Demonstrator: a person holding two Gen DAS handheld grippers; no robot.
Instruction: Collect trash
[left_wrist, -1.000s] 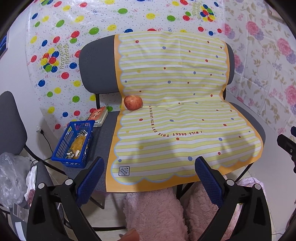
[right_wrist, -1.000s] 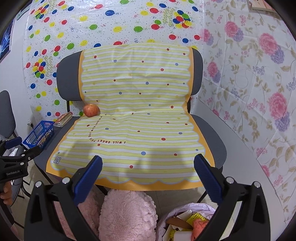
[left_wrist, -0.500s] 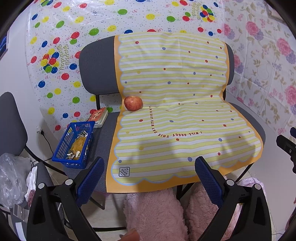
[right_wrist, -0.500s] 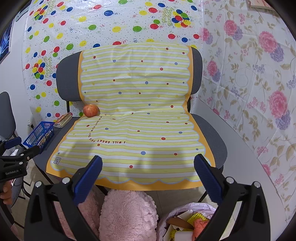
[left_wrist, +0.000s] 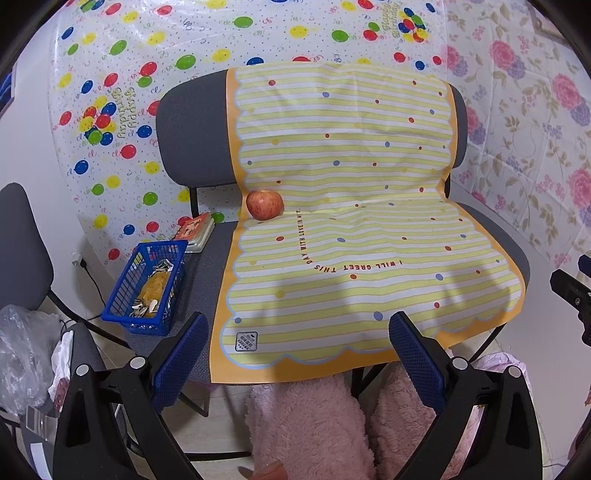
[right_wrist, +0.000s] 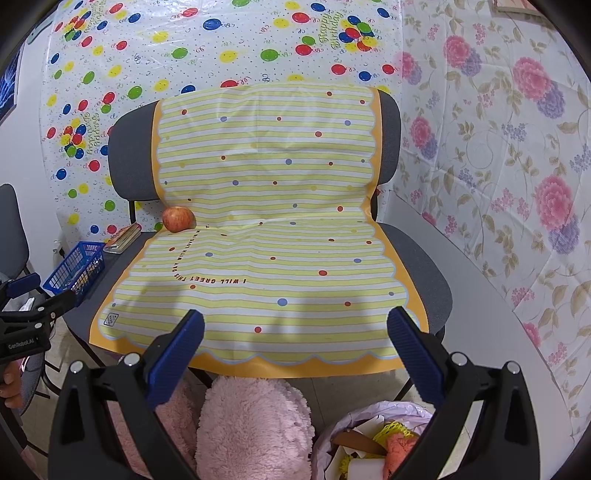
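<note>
Both sets of jaws stand wide open and hold nothing: your left gripper (left_wrist: 295, 354) and right gripper (right_wrist: 295, 350) hover just off the front edge of the grey padded double chair (left_wrist: 192, 147), over your pink fleece-clad knees (right_wrist: 251, 424)

Trash left, as I judge it: the blue plastic mesh basket (left_wrist: 147, 284) with seed shells and orange peel scraps, on the bare left part of the seat, beside the yellow striped plastic sheet (left_wrist: 351, 221). The white bin bag (right_wrist: 369, 435) already holding scraps sits on the floor at lower right, under your right gripper

Step in hand looks like reaching for the basket. Go with the left gripper, it's nearer. Clamp the basket's near rim wall, not the mesh floor, lift level so shells don't spill, then carry it across to the bag and tip slowly

Around it: a red apple (left_wrist: 264, 205) at the seat-back crease, whole, probably not trash. A flat orange-topped packet (left_wrist: 195, 232) lies just behind the basket. A crumpled clear plastic bag (left_wrist: 22, 354) sits on another chair far left. Your knees sit between basket and bag, so carry over them
</note>
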